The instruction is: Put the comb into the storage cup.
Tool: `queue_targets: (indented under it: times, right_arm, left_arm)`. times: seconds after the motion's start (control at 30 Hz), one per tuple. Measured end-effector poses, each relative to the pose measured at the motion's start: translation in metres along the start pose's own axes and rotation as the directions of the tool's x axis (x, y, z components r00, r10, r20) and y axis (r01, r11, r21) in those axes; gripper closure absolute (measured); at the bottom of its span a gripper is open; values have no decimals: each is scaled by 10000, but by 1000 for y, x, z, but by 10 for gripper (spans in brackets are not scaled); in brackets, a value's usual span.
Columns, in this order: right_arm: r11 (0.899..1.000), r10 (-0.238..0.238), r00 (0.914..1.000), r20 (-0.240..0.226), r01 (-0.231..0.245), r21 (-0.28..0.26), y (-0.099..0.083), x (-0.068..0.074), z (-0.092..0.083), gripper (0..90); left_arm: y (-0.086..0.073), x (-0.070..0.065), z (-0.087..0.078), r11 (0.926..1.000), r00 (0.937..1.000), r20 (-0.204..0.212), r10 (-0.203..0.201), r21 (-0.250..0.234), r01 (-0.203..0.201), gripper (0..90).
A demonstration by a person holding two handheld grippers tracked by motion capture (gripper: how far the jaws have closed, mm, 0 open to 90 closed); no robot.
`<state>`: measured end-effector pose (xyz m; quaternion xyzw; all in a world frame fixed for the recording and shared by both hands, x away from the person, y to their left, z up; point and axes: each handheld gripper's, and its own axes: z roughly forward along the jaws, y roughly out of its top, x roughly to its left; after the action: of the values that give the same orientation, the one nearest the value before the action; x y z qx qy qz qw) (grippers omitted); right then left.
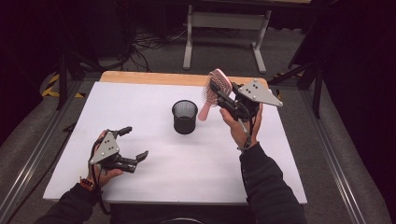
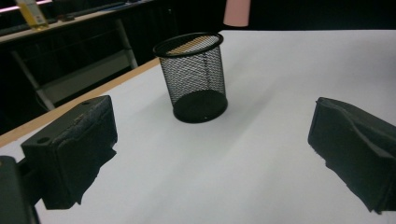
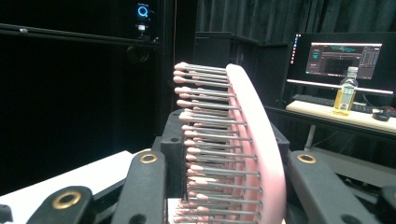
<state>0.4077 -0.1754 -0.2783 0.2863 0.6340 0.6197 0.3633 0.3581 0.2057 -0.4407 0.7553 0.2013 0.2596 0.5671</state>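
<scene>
A pink hairbrush (image 1: pixel 215 91) hangs in the air right of a black mesh cup (image 1: pixel 185 116), head up and handle pointing down toward the cup. My right gripper (image 1: pixel 219 93) is shut on the brush's head; in the right gripper view the bristles (image 3: pixel 215 149) face left between the jaws. The mesh cup (image 2: pixel 194 77) stands upright and looks empty in the left gripper view, with the brush's pink handle tip (image 2: pixel 236 11) above it. My left gripper (image 1: pixel 133 143) is open low over the near left of the table, nothing between its jaws.
The white table top (image 1: pixel 154 172) has a wooden strip (image 1: pixel 154 77) along its far edge. A grey desk frame (image 1: pixel 224 32) stands on the floor behind. Farther off, a monitor (image 3: pixel 343 56) and a bottle (image 3: pixel 344 91) sit on another desk.
</scene>
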Motion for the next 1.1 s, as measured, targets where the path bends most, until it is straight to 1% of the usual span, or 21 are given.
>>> queue_targets:
  times: [0.07, 0.1, 0.17, 0.2, 0.33, 0.37, 0.4, 0.43, 0.47, 0.5, 0.57, 0.6, 0.7, 0.73, 0.77, 0.97, 1.07, 1.1]
  right_arm:
    - [10000, 59, 10000, 43, -59, -18, 3, -2, 5, 636]
    - [10000, 70, 10000, 31, -70, -43, 3, -2, 7, 636]
    - [10000, 25, 10000, 67, -25, -61, 5, -3, 10, 636]
    - [10000, 36, 10000, 38, -36, -63, 6, -3, 12, 636]
    - [10000, 47, 10000, 17, -47, -61, 9, -3, 18, 636]
    - [9999, 79, 10000, -10, -79, -70, 10, -2, 22, 636]
    - [9999, 105, 9999, -44, -105, -65, 10, -1, 24, 636]
    - [9999, 93, 9999, -61, -94, -70, 10, -1, 25, 636]
    - [9999, 93, 9999, -61, -94, -70, 10, -1, 25, 636]
    - [9999, 120, 9999, -94, -120, -78, 10, 0, 29, 636]
    - [9999, 136, 9998, -147, -137, -96, 10, -1, 31, 636]
    - [9998, 198, 9997, -158, -200, -98, 9, 0, 33, 636]
    - [9997, 219, 9994, -265, -220, -41, 8, 0, 39, 636]
    - [9999, 120, 9996, -247, -120, 12, 7, 0, 41, 636]
    - [9999, 120, 9996, -247, -120, 12, 7, 0, 41, 636]
    - [9996, 277, 9993, -255, -275, 74, 5, 0, 51, 636]
    - [9995, 275, 9995, -177, -273, 133, 4, 0, 54, 636]
    - [9993, 372, 9992, -168, -371, 97, 4, 1, 55, 636]
  left_arm:
    - [0, 1, -2, 10000, 10000, 7, 57, 26, -57, 22]
    - [0, 1, -3, 10000, 10000, -6, 23, -30, -23, 22]
    - [-1, 1, -5, 10000, 10000, 11, 33, 51, -33, 22]
    - [-1, 0, -6, 10000, 10000, 12, -27, -34, 27, 22]
    - [-4, 2, -9, 10000, 10000, -24, -22, 56, 22, 22]
    - [-5, 2, -9, 10000, 9999, -120, -39, -6, 39, 22]
    - [-7, 3, -9, 9998, 9998, -97, -154, 79, 155, 22]
    - [-7, 3, -9, 9998, 9998, -97, -154, 79, 155, 22]
    - [-8, 4, -8, 9998, 9999, -132, -80, 169, 82, 22]
    - [-9, 4, -8, 9998, 9999, -126, -92, 184, 95, 22]
    - [-9, 4, -9, 9995, 9998, -169, 64, 295, -59, 23]
    - [-10, 3, -8, 9997, 9997, -210, 80, 238, -75, 23]
    - [-11, 3, -9, 9996, 9997, -235, 14, 265, -8, 23]
    - [-11, 3, -9, 9996, 9997, -235, 14, 265, -8, 23]
    - [-11, 3, -9, 9997, 9997, -252, -5, 256, 12, 23]
    - [-13, 2, -12, 9996, 9997, -240, -39, 285, 46, 24]
    - [-13, 1, -14, 9995, 9998, -165, -67, 322, 73, 27]
    - [-14, 1, -13, 9994, 9999, -112, -131, 307, 134, 28]
